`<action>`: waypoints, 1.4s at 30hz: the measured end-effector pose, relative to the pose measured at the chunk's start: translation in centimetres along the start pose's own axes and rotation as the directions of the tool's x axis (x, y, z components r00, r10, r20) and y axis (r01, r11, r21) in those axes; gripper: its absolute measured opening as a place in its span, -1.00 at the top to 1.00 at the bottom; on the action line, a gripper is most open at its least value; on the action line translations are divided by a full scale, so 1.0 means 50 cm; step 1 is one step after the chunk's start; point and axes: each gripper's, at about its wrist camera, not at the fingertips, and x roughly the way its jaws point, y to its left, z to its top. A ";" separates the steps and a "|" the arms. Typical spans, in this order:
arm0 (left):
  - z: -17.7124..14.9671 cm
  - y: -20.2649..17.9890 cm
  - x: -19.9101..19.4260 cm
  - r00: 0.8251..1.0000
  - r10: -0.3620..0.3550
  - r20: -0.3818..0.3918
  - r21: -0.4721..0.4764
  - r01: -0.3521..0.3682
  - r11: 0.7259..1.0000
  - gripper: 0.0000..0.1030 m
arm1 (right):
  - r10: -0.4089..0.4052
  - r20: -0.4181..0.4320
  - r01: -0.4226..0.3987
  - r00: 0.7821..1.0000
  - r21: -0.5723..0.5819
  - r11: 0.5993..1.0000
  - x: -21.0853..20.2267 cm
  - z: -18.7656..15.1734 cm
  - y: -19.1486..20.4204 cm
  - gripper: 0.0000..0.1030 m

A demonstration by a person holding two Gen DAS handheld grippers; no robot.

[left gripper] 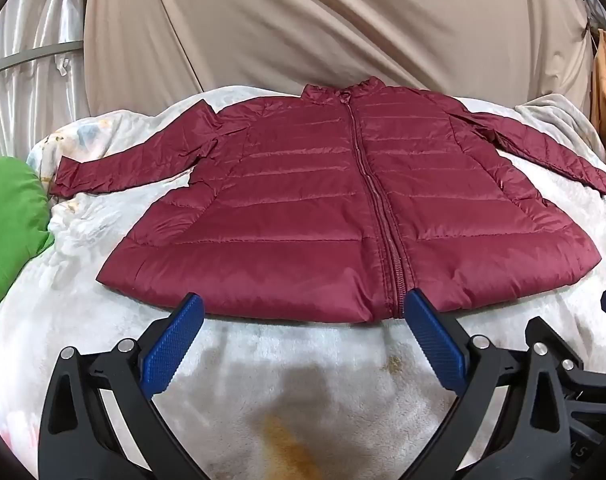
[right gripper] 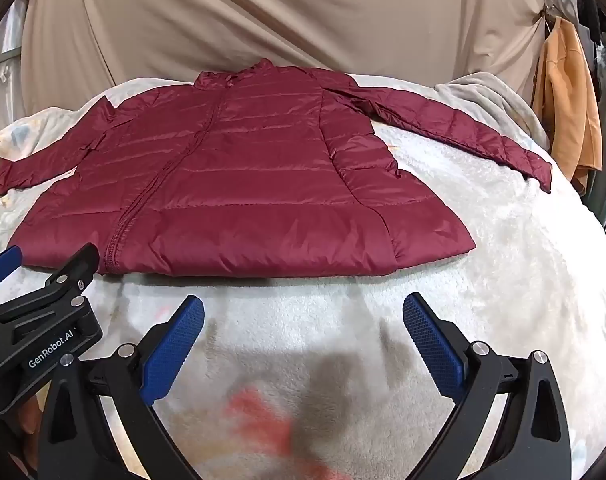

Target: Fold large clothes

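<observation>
A dark red quilted jacket lies flat and zipped on a white fleece blanket, collar at the far side, both sleeves spread out sideways. It also shows in the right wrist view. My left gripper is open and empty, its blue fingertips at the jacket's near hem, by the zipper's lower end. My right gripper is open and empty, just short of the hem, over the blanket. The left gripper's body shows at the left of the right wrist view.
A green cloth lies at the blanket's left edge. A beige sheet hangs behind. An orange garment hangs at the right. The blanket has orange and red printed patches near me.
</observation>
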 end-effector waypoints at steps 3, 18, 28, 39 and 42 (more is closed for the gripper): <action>0.000 0.000 0.000 1.000 0.000 0.000 0.000 0.000 1.000 -0.89 | -0.001 0.006 0.001 1.000 0.000 1.000 -0.002 0.000 0.000 -0.90; 0.004 0.007 -0.006 1.000 0.003 0.000 0.003 -0.003 1.000 -0.89 | -0.006 0.011 0.006 1.000 -0.005 1.000 -0.004 0.000 0.002 -0.90; 0.001 0.002 -0.001 1.000 0.005 -0.003 0.008 -0.005 1.000 -0.89 | -0.008 0.013 0.008 1.000 -0.006 1.000 -0.006 -0.001 0.003 -0.90; -0.001 0.002 0.000 1.000 0.006 -0.003 0.009 -0.006 1.000 -0.89 | -0.007 0.011 0.007 1.000 -0.006 1.000 -0.007 0.007 -0.005 -0.90; 0.000 0.002 0.000 1.000 0.006 -0.004 0.009 -0.006 1.000 -0.89 | -0.007 0.011 0.007 1.000 -0.006 1.000 -0.006 0.004 -0.002 -0.90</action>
